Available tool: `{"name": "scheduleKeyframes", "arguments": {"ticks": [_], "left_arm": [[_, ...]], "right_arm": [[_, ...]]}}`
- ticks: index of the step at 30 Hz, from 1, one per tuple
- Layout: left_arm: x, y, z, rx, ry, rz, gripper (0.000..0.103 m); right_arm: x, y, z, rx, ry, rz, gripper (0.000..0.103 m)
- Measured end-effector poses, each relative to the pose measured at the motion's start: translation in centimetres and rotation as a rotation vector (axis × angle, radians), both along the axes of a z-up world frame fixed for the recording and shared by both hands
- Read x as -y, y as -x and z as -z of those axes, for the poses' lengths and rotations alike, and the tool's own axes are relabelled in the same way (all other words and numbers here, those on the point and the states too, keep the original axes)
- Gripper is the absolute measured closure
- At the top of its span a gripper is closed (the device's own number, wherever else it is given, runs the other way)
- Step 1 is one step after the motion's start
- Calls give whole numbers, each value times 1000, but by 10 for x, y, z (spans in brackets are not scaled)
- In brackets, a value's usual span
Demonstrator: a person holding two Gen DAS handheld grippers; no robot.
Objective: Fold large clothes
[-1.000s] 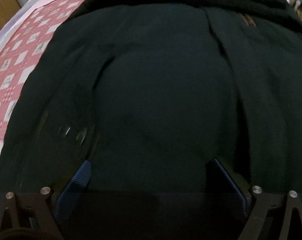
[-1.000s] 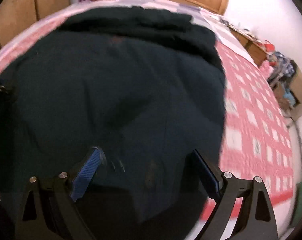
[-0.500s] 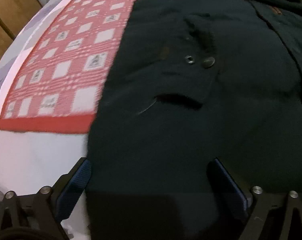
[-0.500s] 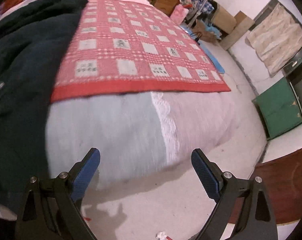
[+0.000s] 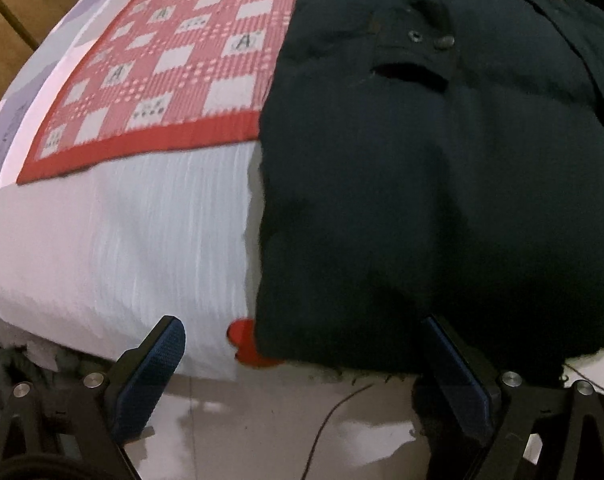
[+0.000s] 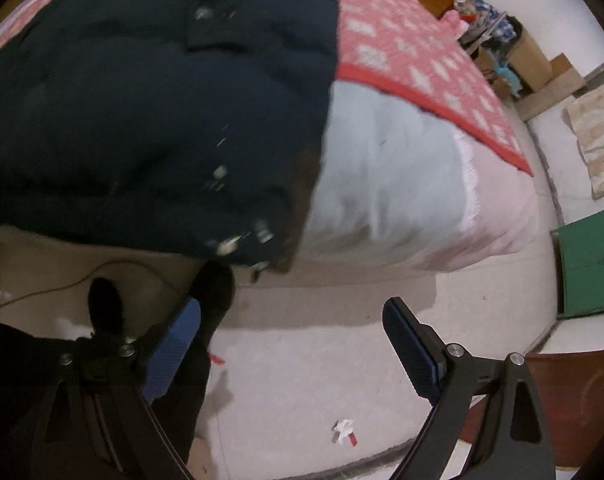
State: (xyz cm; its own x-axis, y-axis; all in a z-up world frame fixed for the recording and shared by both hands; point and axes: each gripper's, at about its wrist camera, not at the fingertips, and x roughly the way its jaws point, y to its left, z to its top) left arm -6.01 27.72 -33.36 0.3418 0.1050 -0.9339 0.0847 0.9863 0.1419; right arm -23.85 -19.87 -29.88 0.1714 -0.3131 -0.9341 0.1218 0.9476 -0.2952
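**Claws wide and empty at the coat's hanging hem**

Both claws stand wide apart with nothing between their pads. The left claw (image 5: 302, 364) sits low at the foot of the bed, its right-hand finger just under the hem of the dark padded coat (image 5: 442, 160); the right claw (image 6: 292, 346) hangs over the floor (image 6: 322, 380), below the coat's other lower corner (image 6: 246, 248).

The coat lies spread over the bed (image 5: 122, 248), its lower part draped over the edge toward the floor. It looks thick, quilted and soft: bulky rather than stiff, probably fairly heavy, likely to sag and slide off if lifted by one point. The two hem corners seem the best places to pinch, one per claw, with a deep bite through the padding. A pocket flap with snaps (image 5: 430, 40) marks the front face.

Around it: a red checked blanket (image 5: 174, 52) beneath the coat, a small red item (image 5: 246, 340) near the hem, a thin cable (image 5: 330, 420) on the floor, the person's dark shoes (image 6: 106, 304) below, a green cabinet (image 6: 590, 260) and clutter (image 6: 486, 28) by the wall. None of it blocks the hem, though the cable could catch trailing cloth.
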Motion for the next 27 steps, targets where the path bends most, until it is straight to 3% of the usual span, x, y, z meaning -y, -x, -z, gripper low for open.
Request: {"name": "scheduleKeyframes", "arguments": {"ticks": [5,9,14,19,27], "left_arm": [[-16,16,11,-52,-35,-26,6],[-25,13,17,-39,-49,-51,6],[-31,-8,-5,78,-9,-105,9],[-16,-39,-39,220,23,-34,9],[-10,-91,-32,221,65,-99,8]], "right_arm": [[-2,3,2,-12,9,20,9],[-5,2,2,-21,18,16,9],[-7,-4,1,-23,23,8,9],[-11,-10,-1,-8,36,8,9],[-11,-18,4,32,30,52,9]]}}
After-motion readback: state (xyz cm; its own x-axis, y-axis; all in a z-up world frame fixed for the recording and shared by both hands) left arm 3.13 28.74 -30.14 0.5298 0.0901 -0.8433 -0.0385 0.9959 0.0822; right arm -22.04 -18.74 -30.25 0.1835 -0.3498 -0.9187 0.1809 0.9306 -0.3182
